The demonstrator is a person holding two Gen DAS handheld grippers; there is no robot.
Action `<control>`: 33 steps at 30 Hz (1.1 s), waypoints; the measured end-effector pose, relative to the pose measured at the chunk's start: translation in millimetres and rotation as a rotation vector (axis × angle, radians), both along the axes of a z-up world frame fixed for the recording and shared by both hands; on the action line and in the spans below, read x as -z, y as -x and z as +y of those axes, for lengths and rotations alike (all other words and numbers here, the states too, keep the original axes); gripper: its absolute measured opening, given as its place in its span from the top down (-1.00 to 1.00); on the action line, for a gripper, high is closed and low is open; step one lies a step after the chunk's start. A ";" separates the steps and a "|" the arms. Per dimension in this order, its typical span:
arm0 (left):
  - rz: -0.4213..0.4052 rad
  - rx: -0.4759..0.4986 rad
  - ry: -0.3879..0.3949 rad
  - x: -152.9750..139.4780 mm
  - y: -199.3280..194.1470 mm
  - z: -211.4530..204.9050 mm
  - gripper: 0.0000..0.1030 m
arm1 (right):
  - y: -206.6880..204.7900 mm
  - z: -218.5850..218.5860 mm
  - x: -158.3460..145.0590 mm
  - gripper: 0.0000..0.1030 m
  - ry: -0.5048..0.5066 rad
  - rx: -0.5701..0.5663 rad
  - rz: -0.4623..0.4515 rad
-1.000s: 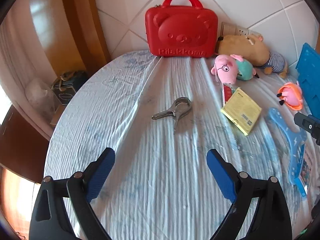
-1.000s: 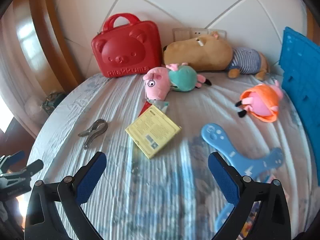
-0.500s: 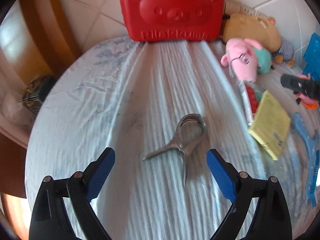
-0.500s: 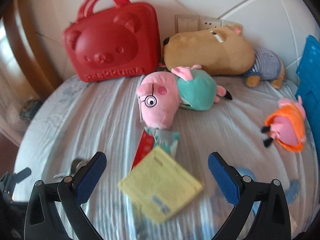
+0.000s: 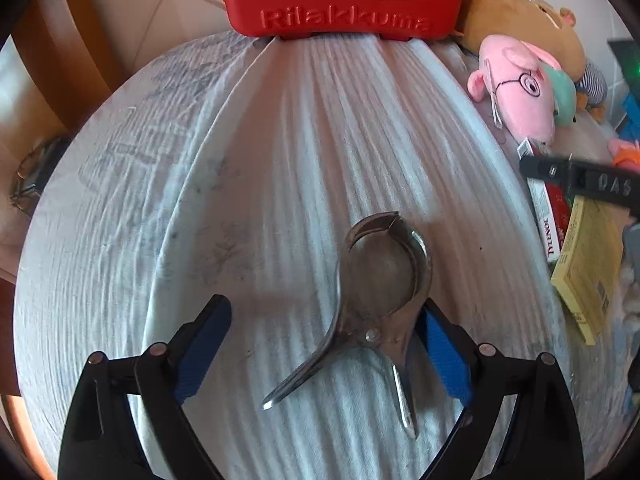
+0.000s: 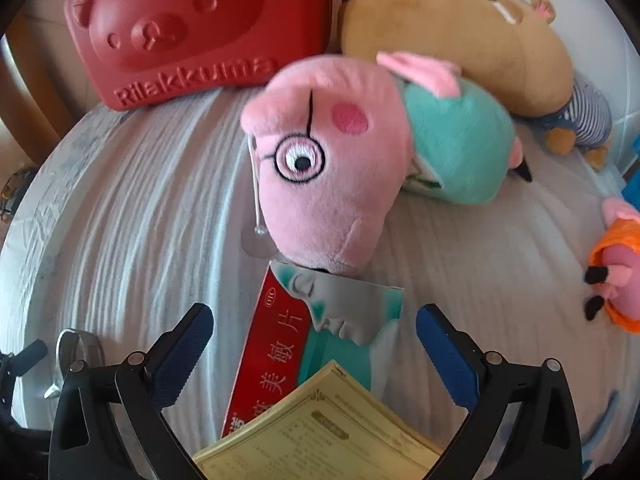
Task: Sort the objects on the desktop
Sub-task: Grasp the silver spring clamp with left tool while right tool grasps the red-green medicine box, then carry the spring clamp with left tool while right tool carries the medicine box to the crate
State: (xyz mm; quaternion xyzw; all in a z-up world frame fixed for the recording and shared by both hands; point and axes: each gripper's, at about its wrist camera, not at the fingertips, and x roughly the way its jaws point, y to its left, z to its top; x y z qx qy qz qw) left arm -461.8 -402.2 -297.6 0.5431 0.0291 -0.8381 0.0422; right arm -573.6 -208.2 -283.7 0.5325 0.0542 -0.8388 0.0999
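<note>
A metal spring clamp (image 5: 380,300) lies on the white cloth between the open fingers of my left gripper (image 5: 324,344), its handles pointing toward me. My right gripper (image 6: 314,348) is open above a red and teal medicine box (image 6: 320,336) and a yellow box (image 6: 320,440) that overlaps it. A pink pig plush with glasses (image 6: 332,168) lies just beyond the medicine box. The right gripper's finger shows in the left wrist view (image 5: 580,178).
A red Rilakkuma case (image 6: 180,32) stands at the back against the tiled wall. A brown plush (image 6: 460,32) lies behind the pig. A small orange pig plush (image 6: 620,264) is at the right. The round table (image 5: 120,160) drops off at the left.
Both grippers moved forward and down. The left one now straddles the clamp. The right one closed in on the medicine box and the pig plush.
</note>
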 end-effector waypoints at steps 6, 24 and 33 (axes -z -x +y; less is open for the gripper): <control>0.005 0.009 -0.012 -4.4 -2.5 6.2 -0.39 | -9.5 1.3 7.4 -0.50 0.002 -0.026 -0.032; 0.021 0.014 -0.034 -11.8 8.6 7.0 0.14 | -28.0 13.7 -1.3 -0.50 0.034 -0.053 0.021; 0.105 0.019 -0.024 -53.0 -6.0 20.5 0.14 | -45.8 25.2 -51.1 -0.49 0.120 -0.052 0.147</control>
